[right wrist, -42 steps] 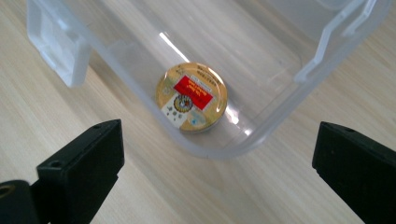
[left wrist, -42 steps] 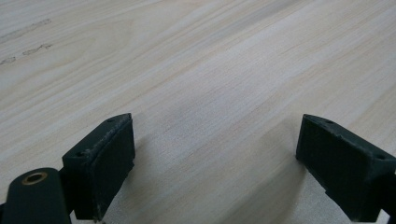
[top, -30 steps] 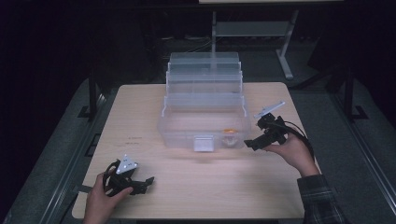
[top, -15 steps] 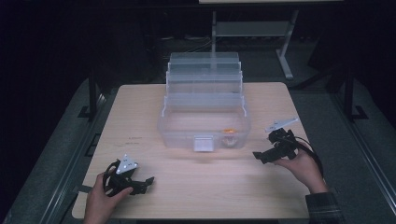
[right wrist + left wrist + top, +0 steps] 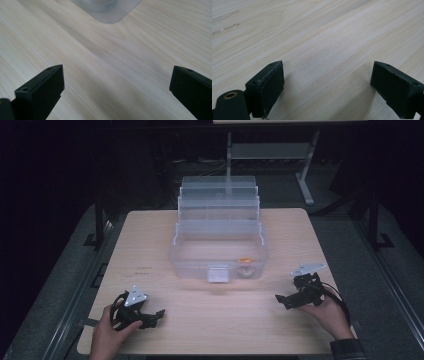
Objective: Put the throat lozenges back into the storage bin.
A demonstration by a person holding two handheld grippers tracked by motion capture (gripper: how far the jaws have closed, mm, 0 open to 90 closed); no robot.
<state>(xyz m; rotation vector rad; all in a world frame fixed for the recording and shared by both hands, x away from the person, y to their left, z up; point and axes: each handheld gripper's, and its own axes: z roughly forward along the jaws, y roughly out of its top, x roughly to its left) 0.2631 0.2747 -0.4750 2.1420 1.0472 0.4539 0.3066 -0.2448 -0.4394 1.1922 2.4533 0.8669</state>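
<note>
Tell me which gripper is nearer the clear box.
The right gripper: it sits closer to the clear box, by its near right corner, than the left gripper.

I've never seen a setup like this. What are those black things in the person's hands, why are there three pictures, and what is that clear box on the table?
A person sits at a wooden table holding a hand-held two-jaw gripper in each hand. The high view looks down from above: the left gripper is at the lower left, the right gripper at the lower right. The other two pictures come from small cameras riding on the grippers, looking along their black jaws. Both pairs of jaws stand wide open over bare wood, holding nothing; the right gripper's jaws have just been opening. In the middle of the table stands a clear plastic organiser box, opened up with stepped trays behind it. A small orange item lies in its front right corner; what it is, I cannot tell.
</note>
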